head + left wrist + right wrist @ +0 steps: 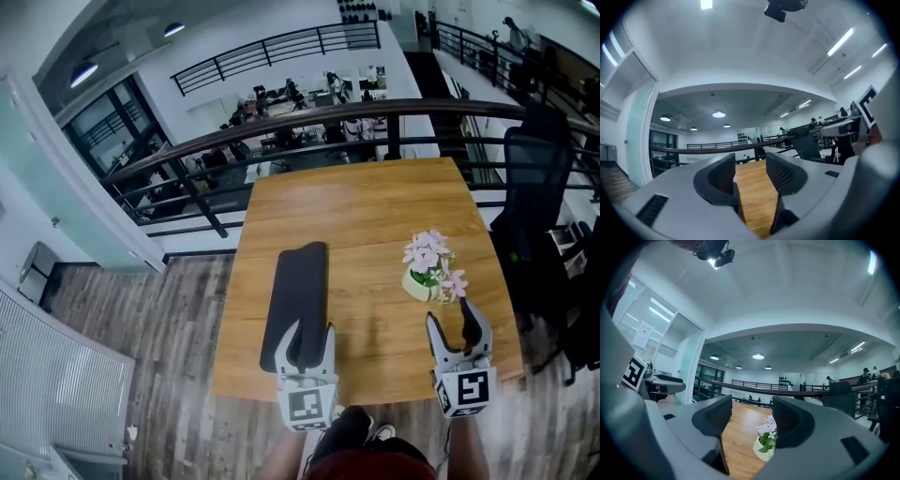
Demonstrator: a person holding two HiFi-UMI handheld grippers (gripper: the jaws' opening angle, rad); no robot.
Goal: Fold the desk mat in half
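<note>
The dark grey desk mat (300, 291) lies as a long narrow strip on the left half of the wooden table (375, 206), running from the middle toward the near edge. My left gripper (309, 345) hovers over the mat's near end, held level and open. In the left gripper view only bare wood shows between the fingers of the left gripper (751, 171). My right gripper (457, 330) is open near the table's front right, just short of the flower pot (427, 272). The right gripper view shows the right gripper (752, 416) with nothing in it and the pot (765, 440) ahead.
A black office chair (534, 169) stands off the table's right side. A dark railing (309, 117) runs behind the far edge, with an open drop to an office floor beyond it. Wooden flooring (169, 328) lies to the left.
</note>
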